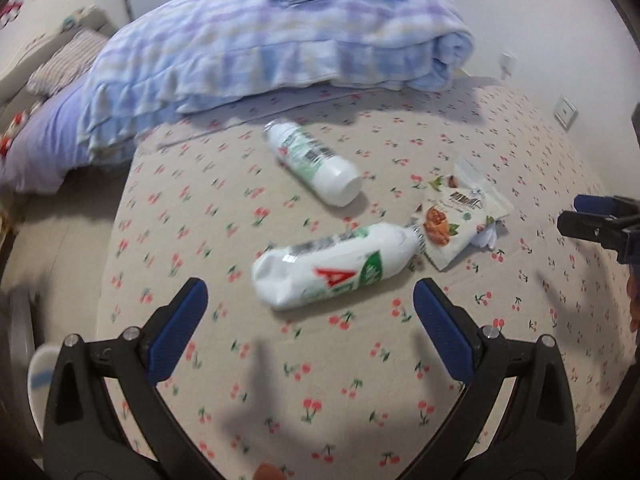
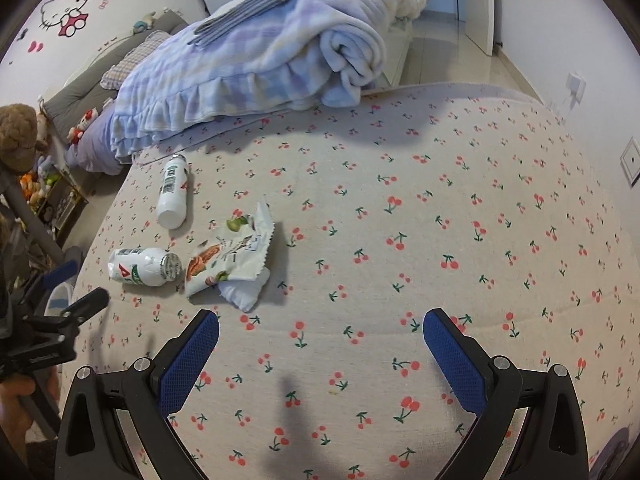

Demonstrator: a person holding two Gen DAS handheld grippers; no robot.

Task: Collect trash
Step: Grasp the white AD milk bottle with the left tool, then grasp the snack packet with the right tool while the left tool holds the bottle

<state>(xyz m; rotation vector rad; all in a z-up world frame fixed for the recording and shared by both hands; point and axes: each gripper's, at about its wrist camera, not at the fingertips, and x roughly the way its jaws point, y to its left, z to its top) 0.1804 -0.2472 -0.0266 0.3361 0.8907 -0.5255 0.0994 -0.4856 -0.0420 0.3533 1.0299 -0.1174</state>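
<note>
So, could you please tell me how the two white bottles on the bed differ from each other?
The near bottle is crushed and dented, while the far bottle keeps its round shape. The near bottle lies beside the snack wrapper, its neck close to or touching it; the far bottle lies apart, closer to the blue blanket. Both are white with green labels and lie on their sides on the cherry-print sheet.

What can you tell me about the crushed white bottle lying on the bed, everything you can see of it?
The crushed white bottle is thin plastic, dented at its base, with a label showing a red letter A, green patches and a barcode. It lies on its side on the cherry-print sheet. Its mouth bears torn silver foil and points at the snack wrapper, seemingly touching it. The open left gripper hovers near, not touching.
</note>
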